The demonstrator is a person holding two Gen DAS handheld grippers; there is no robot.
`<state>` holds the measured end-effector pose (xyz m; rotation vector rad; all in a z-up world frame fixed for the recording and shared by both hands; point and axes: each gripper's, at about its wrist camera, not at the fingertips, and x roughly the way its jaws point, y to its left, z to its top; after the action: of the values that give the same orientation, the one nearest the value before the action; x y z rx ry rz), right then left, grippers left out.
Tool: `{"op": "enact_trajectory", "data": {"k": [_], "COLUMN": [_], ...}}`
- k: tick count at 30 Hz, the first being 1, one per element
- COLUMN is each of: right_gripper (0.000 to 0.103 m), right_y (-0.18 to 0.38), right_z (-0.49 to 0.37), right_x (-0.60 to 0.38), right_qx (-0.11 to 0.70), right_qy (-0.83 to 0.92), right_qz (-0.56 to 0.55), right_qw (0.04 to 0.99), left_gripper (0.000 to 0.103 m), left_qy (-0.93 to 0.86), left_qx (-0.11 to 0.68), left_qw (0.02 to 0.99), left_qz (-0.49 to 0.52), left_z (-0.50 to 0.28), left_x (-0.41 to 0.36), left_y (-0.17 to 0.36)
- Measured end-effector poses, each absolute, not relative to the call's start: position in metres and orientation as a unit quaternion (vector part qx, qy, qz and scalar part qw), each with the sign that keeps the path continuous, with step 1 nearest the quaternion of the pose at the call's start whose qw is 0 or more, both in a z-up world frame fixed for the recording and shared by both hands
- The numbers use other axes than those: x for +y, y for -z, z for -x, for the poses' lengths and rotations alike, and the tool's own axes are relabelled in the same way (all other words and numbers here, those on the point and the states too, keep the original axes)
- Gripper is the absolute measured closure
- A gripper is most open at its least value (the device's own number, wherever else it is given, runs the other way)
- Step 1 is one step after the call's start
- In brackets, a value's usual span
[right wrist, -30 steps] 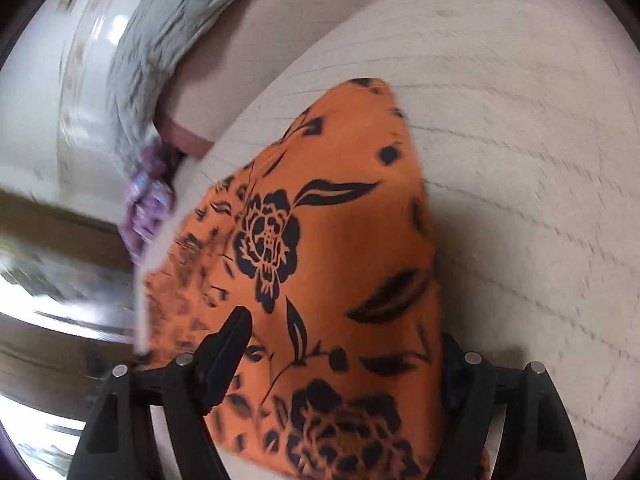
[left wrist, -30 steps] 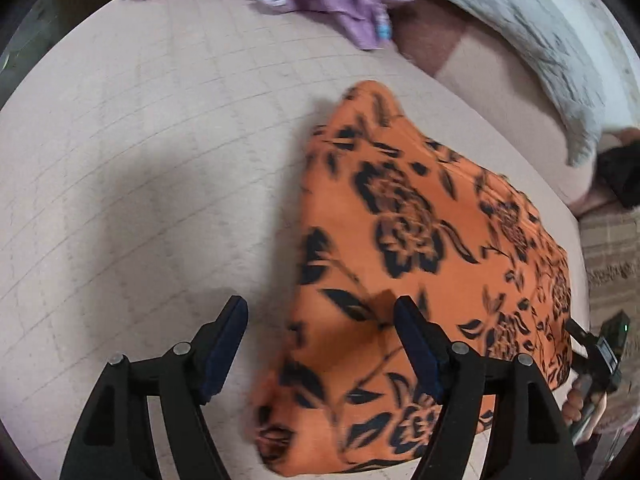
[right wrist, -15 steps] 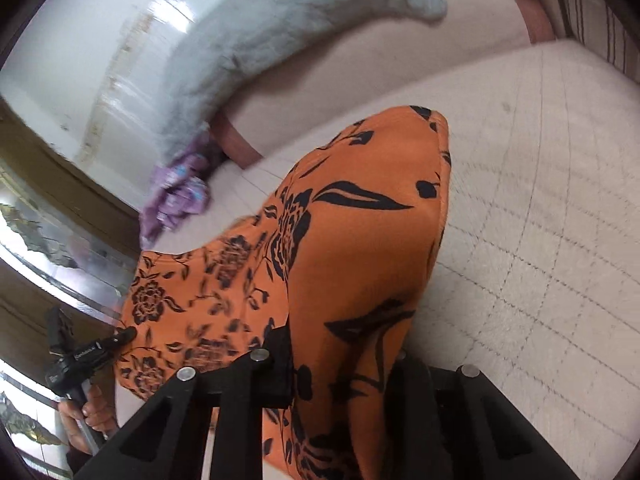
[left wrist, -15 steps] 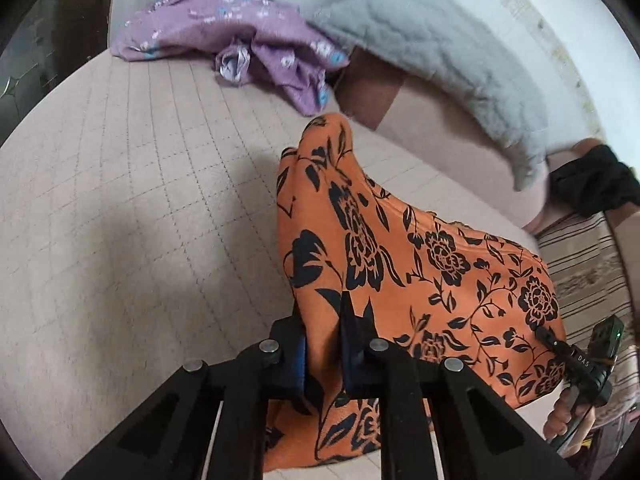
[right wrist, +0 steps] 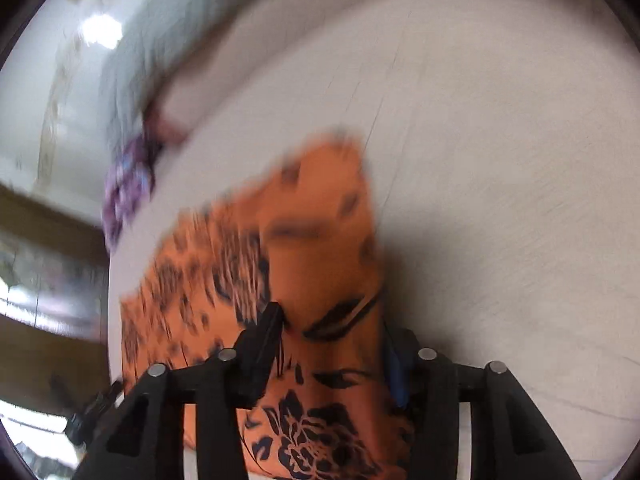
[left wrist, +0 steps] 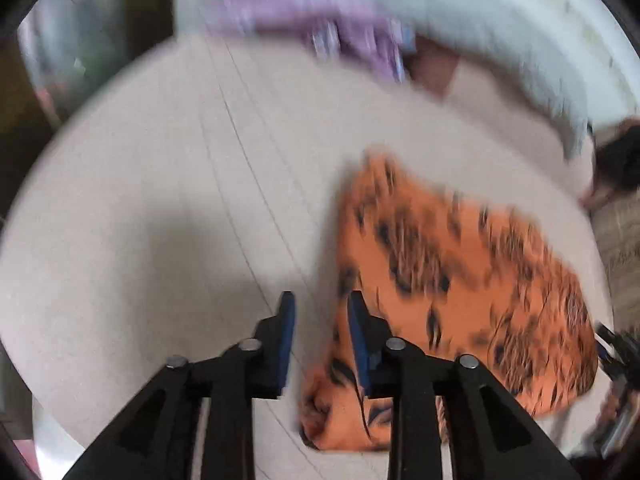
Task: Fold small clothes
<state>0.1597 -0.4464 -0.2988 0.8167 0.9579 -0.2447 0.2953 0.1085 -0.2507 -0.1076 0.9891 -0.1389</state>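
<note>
The left gripper [left wrist: 320, 316] is hovering with its blue-padded fingers [left wrist: 287, 332] parted by a narrow gap that is showing only bare bedding, so it is gripping nothing; its right finger is lying over the near left edge of the orange cloth with a black flower print [left wrist: 460, 292], which suggests to me a hand letting go of a fold, or lining up on that edge. The right gripper [right wrist: 334, 328] is standing wider apart, straddling the cloth's near right portion, with fabric filling the space between the fingers [right wrist: 266, 340]; the right-hand finger is mostly hidden behind the cloth, and I cannot tell whether anything is being pinched. The garment is lying flat on the pale quilted bed cover [left wrist: 160, 200], looking already doubled over. Further out, a crumpled purple patterned garment [left wrist: 320, 28] is waiting near the head of the bed, beside a grey textured pillow [left wrist: 500, 40], well apart from the orange piece. Nothing is blocking either gripper, though both views are blurring heavily.
</note>
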Motion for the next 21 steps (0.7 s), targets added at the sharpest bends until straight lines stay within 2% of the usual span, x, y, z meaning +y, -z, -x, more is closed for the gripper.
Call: {"op": "enact_trajectory", "data": {"k": [1, 2, 3, 5, 6, 7, 8, 10, 12, 15, 16, 17, 18, 21], "right_gripper": [0.041, 0.041, 0.041, 0.042, 0.043, 0.047, 0.058, 0.067, 0.067, 0.066, 0.066, 0.066, 0.066, 0.065], "right_y": [0.281, 0.265, 0.256, 0.246, 0.245, 0.249, 0.253, 0.265, 0.281, 0.305, 0.316, 0.33, 0.336, 0.331], "right_z": [-0.153, -0.148, -0.15, -0.16, -0.168, -0.182, -0.193, -0.218, -0.244, -0.266, -0.273, -0.283, -0.287, -0.29], "right_x": [-0.449, -0.448, -0.446, -0.434, -0.428, -0.421, -0.417, -0.41, -0.405, -0.409, -0.411, -0.41, -0.409, -0.404], "right_qx": [0.413, 0.379, 0.361, 0.349, 0.351, 0.361, 0.371, 0.404, 0.426, 0.451, 0.464, 0.477, 0.476, 0.477], "right_qy": [0.132, 0.14, 0.135, 0.118, 0.118, 0.114, 0.108, 0.1, 0.109, 0.115, 0.116, 0.115, 0.112, 0.112], "right_qz": [-0.363, -0.344, -0.331, -0.308, -0.295, -0.283, -0.282, -0.283, -0.276, -0.285, -0.287, -0.282, -0.276, -0.26], "right_qw": [0.825, 0.848, 0.861, 0.877, 0.881, 0.881, 0.878, 0.864, 0.855, 0.838, 0.83, 0.824, 0.827, 0.832], "left_gripper": [0.062, 0.054, 0.054, 0.049, 0.041, 0.037, 0.035, 0.035, 0.029, 0.028, 0.024, 0.012, 0.006, 0.007], "left_qy": [0.055, 0.046, 0.049, 0.062, 0.067, 0.072, 0.075, 0.073, 0.075, 0.05, 0.046, 0.042, 0.031, 0.035], "left_qx": [0.454, 0.431, 0.412, 0.395, 0.393, 0.393, 0.394, 0.413, 0.447, 0.517, 0.529, 0.529, 0.529, 0.547], "left_qw": [0.888, 0.901, 0.91, 0.916, 0.916, 0.915, 0.913, 0.903, 0.886, 0.849, 0.841, 0.843, 0.844, 0.836], "left_qz": [0.041, 0.022, 0.004, -0.026, -0.038, -0.055, -0.072, -0.094, -0.096, -0.098, -0.1, -0.092, -0.083, -0.037], "left_z": [-0.294, -0.292, -0.294, -0.301, -0.305, -0.312, -0.321, -0.34, -0.353, -0.375, -0.379, -0.382, -0.383, -0.383], "left_x": [0.108, 0.103, 0.093, 0.069, 0.06, 0.046, 0.029, 0.005, -0.004, -0.002, -0.001, 0.004, 0.009, 0.025], "left_y": [0.243, 0.233, 0.226, 0.223, 0.225, 0.228, 0.234, 0.25, 0.272, 0.312, 0.322, 0.326, 0.327, 0.321]}}
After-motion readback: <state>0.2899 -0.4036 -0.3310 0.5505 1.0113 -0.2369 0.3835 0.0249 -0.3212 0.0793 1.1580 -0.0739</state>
